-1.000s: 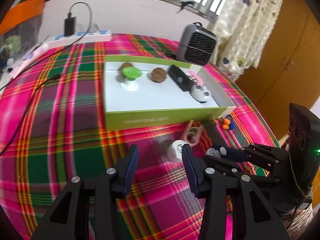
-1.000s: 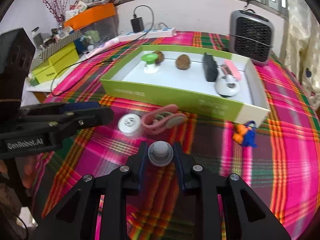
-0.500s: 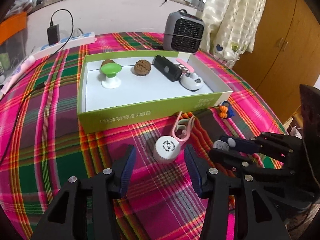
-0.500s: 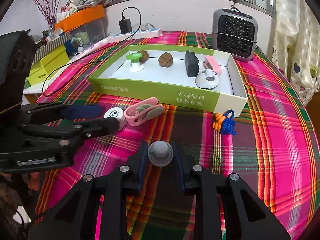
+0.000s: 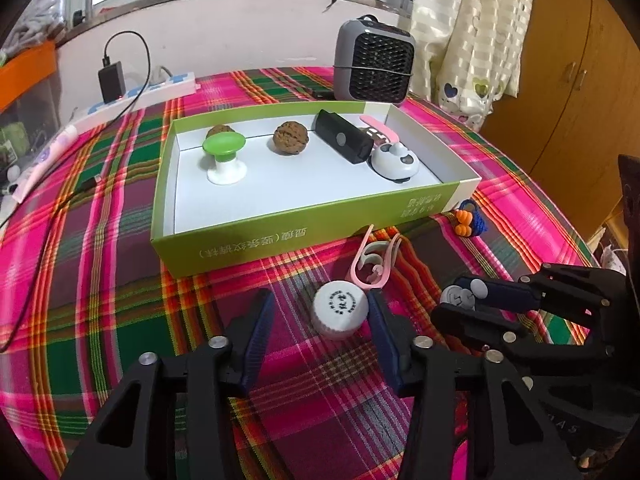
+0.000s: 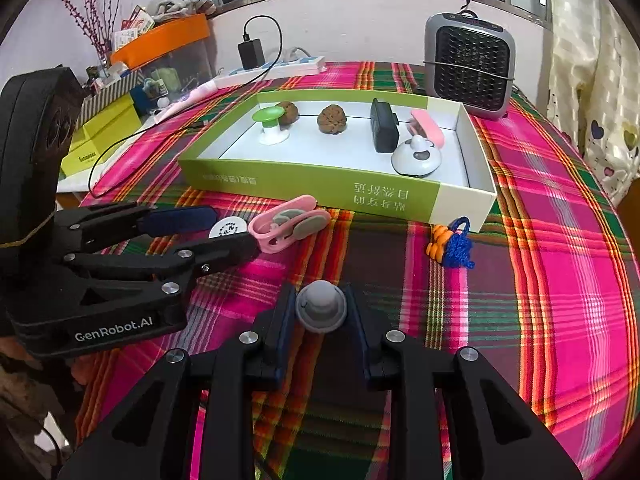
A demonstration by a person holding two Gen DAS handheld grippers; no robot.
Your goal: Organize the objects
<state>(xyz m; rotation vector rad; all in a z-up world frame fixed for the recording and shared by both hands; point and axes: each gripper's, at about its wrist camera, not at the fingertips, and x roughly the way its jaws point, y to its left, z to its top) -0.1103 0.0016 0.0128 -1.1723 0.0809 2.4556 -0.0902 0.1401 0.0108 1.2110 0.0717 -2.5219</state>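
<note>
While the right tongs point(image 6: 321, 312) clamp a grey knob point(image 6: 321, 307), the left tongs point(image 5: 320, 318), just closing, straddle a white cap point(image 5: 340, 314), one pad touching.

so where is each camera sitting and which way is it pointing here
Left wrist: on the left gripper, angled down over the plaid table at the green box; its fingers straddle the white cap, the right gripper at right.
Right wrist: on the right gripper, same heading; its fingers clamp a grey knob, the left gripper at left.
Shared: box, cap, pink clip, heater.
</note>
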